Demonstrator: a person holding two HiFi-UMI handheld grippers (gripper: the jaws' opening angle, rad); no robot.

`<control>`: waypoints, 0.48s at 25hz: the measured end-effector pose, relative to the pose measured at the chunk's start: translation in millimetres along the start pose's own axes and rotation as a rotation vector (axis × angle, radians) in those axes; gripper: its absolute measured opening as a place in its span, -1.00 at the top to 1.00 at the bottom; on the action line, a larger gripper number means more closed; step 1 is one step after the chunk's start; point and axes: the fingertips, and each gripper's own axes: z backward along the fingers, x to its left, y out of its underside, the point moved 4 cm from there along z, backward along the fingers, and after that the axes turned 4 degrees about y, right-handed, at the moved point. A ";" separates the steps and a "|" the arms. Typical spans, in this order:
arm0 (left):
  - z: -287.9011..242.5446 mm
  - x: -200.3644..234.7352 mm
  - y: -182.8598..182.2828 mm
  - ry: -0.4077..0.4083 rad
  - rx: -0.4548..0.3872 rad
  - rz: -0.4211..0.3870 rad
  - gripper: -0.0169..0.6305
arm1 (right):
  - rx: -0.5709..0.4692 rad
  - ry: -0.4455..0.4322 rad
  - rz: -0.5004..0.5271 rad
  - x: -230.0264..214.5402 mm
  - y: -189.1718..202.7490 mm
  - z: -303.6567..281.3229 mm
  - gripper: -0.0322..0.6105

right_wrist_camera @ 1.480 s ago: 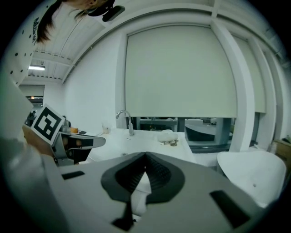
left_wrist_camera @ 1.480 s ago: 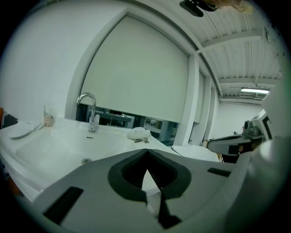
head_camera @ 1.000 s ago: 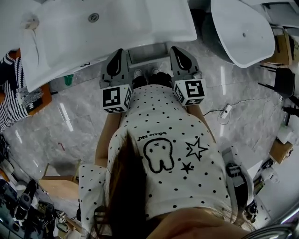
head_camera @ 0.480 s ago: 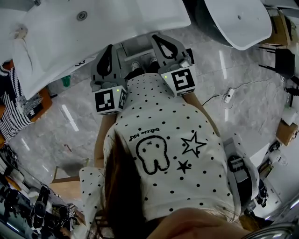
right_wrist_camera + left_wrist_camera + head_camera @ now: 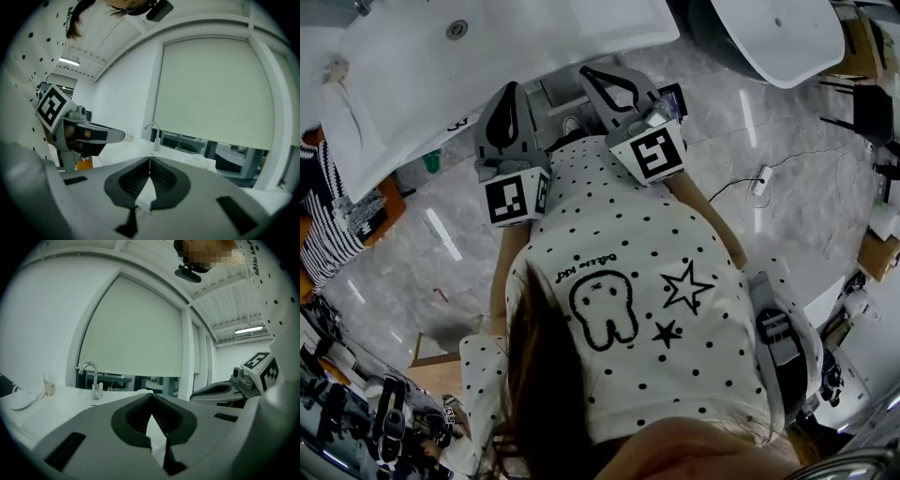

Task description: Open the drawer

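Observation:
In the head view a light grey cabinet front (image 5: 555, 94), probably the drawer, shows under the edge of the white counter (image 5: 412, 84); I cannot make out its handle. My left gripper (image 5: 508, 91) and right gripper (image 5: 587, 71) are held side by side in front of the person's polka-dot shirt and point at that edge. The left gripper (image 5: 151, 395) is shut with nothing between its jaws. The right gripper (image 5: 150, 160) also has its tips together and holds nothing. Neither touches the cabinet.
The counter holds a basin with a drain (image 5: 456, 29) and a chrome faucet (image 5: 93, 377). A second white basin (image 5: 769, 37) stands at the upper right. A person in striped clothing (image 5: 319, 216) is at the left. A power strip (image 5: 759, 181) and cable lie on the marble floor.
Both grippers have drifted left and up in the head view. The right gripper has rolled so that it leans leftward. Both stay shut and empty.

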 end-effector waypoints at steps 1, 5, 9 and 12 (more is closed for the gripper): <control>0.2 0.8 0.1 -0.003 0.000 0.004 0.94 | 0.005 -0.001 -0.002 0.4 0.1 0.1 0.86; 0.5 1.2 -0.4 -0.007 0.000 0.005 0.94 | 0.002 -0.006 0.010 -0.3 0.6 -0.7 0.86; 0.1 1.5 0.2 -0.003 0.004 0.010 0.94 | 0.001 -0.006 0.005 0.4 -0.2 -1.2 0.86; -0.7 0.4 0.5 0.004 0.007 0.009 0.94 | -0.002 -0.001 -0.001 -0.4 -0.2 -0.8 0.86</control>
